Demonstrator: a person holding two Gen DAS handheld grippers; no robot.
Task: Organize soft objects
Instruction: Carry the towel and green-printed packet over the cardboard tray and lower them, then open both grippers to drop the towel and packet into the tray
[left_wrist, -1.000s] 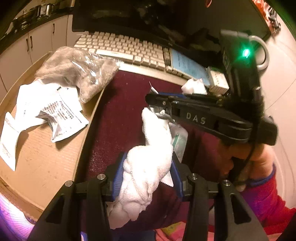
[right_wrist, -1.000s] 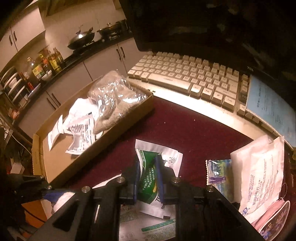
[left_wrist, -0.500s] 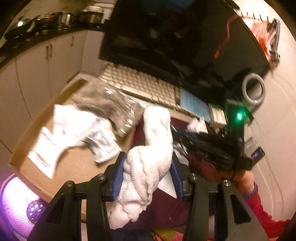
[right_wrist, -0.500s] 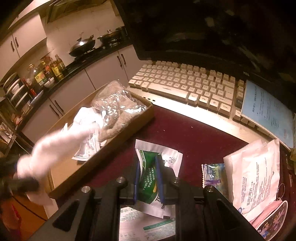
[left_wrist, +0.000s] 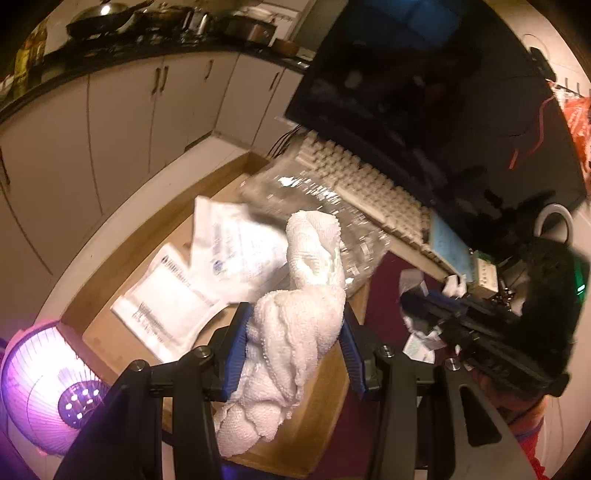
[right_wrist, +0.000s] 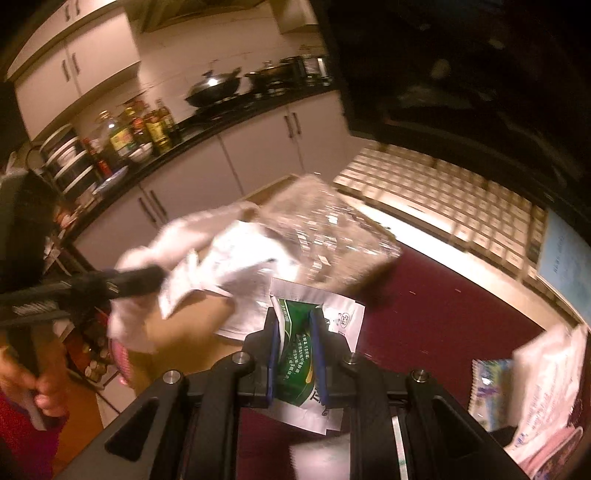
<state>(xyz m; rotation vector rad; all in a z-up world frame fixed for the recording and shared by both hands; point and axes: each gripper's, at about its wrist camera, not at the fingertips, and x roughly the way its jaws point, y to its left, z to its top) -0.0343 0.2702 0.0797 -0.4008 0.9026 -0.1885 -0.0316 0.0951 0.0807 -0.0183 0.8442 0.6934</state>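
Towel (left_wrist: 295, 332), white and twisted, sits clamped in the left tool (left_wrist: 293, 343) above the cardboard box (left_wrist: 122, 332). Only the right wrist view shows the right tool (right_wrist: 297, 354) pinched on a green packet (right_wrist: 295, 350) over the maroon counter (right_wrist: 443, 317).

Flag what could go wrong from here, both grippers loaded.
1. The white towel hangs long below the left gripper; its loose tail could snag the cardboard box edge.
2. The right gripper pinches only part of the green-and-white packet; it could slip or tear.
3. Both grippers are close together; they may collide.
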